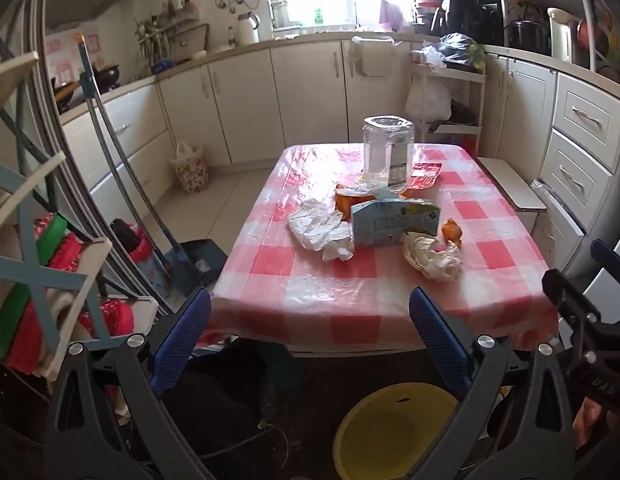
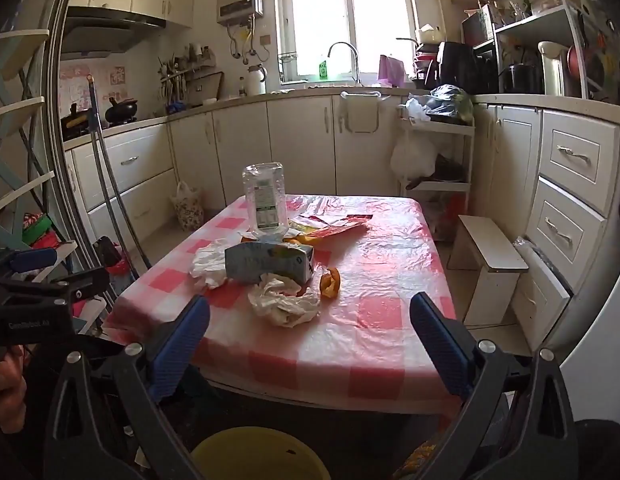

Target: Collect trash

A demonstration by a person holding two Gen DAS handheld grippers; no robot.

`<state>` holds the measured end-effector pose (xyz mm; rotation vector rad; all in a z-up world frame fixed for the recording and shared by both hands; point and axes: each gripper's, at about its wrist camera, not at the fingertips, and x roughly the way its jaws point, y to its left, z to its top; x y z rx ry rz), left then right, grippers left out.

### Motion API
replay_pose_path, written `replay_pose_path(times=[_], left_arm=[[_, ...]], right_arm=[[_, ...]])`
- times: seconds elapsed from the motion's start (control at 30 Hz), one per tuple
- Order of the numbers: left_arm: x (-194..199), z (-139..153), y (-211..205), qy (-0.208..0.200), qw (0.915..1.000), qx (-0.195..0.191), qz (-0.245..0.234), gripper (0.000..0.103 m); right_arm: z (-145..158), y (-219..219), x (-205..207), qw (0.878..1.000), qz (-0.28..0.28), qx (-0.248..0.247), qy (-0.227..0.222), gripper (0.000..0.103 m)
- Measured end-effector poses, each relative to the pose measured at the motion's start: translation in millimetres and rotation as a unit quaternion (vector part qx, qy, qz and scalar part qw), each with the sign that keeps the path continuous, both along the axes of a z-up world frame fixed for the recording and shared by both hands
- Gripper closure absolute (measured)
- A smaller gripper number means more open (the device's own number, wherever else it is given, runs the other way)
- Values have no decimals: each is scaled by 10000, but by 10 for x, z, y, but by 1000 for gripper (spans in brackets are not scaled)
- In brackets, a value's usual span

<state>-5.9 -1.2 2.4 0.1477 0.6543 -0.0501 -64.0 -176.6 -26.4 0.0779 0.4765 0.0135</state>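
Trash lies on a table with a red-and-white checked cloth [image 1: 310, 280] [image 2: 390, 280]: a clear plastic bottle [image 1: 388, 152] [image 2: 266, 200] standing upside down, a flattened pale blue carton [image 1: 394, 222] [image 2: 270, 264], crumpled white paper [image 1: 320, 230] [image 2: 208, 262], a second crumpled wad [image 1: 432, 256] [image 2: 284, 304], orange peel [image 1: 452, 232] [image 2: 330, 282] and a red wrapper [image 1: 426, 172] [image 2: 338, 226]. My left gripper [image 1: 310, 320] and right gripper [image 2: 310, 320] hang open before the table's near edge, nothing between the blue pads. A yellow bin [image 1: 394, 432] [image 2: 258, 456] sits below.
A white stool [image 1: 510, 184] [image 2: 490, 256] stands right of the table by the drawers. A mop and dustpan [image 1: 190, 264] lean at the left beside a shelf rack. A small bag [image 1: 190, 168] [image 2: 186, 208] sits on the floor. Cabinets and a cart [image 2: 438, 152] line the back.
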Motion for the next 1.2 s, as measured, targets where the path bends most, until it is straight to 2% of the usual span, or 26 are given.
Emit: replay_pose_path(times=[0.17, 0.27, 0.3, 0.43, 0.5, 1.03, 1.2], left_arm=[[-121, 40, -72, -158, 9999, 45, 0, 7], [-124, 25, -44, -67, 10000, -6, -11, 7], [-158, 20, -57, -182, 9998, 34, -17, 7], [-177, 16, -24, -153, 9999, 12, -24, 7], [-154, 56, -12, -27, 10000, -55, -16, 7], [-160, 50, -34, 128, 9998, -105, -83, 7], [-124, 68, -3, 330, 9993, -125, -107, 7]], right_arm=[[-61, -4, -46, 10000, 5, 28, -6, 7], [-80, 16, -38, 10000, 12, -10, -6, 7], [-89, 21, -29, 10000, 22, -8, 14, 7], [-140, 65, -9, 9999, 73, -57, 71, 7], [-147, 75, -10, 9999, 97, -82, 82, 7], [-124, 73, -43, 9998, 126, -127, 85, 7], [-124, 74, -40, 9998, 125, -122, 92, 7]])
